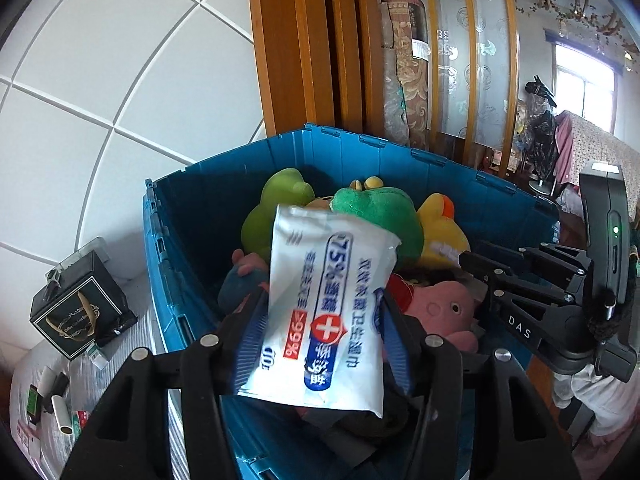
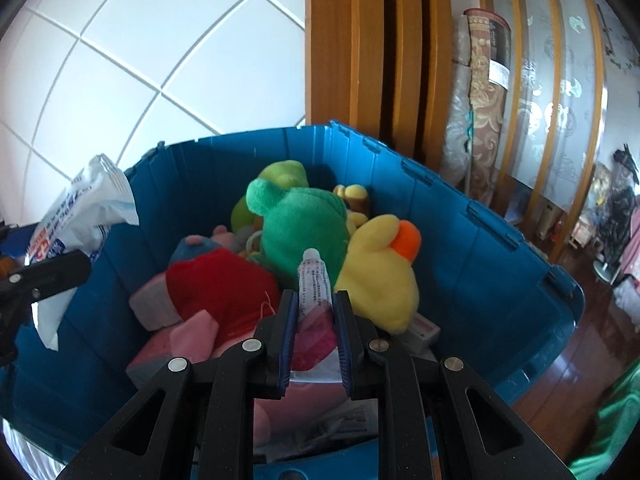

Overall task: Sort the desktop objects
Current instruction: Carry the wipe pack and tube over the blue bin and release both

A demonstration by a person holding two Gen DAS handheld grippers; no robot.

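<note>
Here, a white wet-wipes packet (image 1: 328, 312) hangs over the toy-filled blue crate (image 1: 176, 240), between the left gripper's (image 1: 324, 320) loosened jaws, which may barely hold it. The right gripper (image 2: 314, 312), pinched tight on a small tube (image 2: 314, 280), waits above the plush toys (image 2: 304, 220). Dropping both inside likely comes next.

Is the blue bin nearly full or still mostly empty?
Partly filled. The blue bin holds a heap of plush toys, but its inner walls stand bare well above them; the bottom is hidden.
</note>
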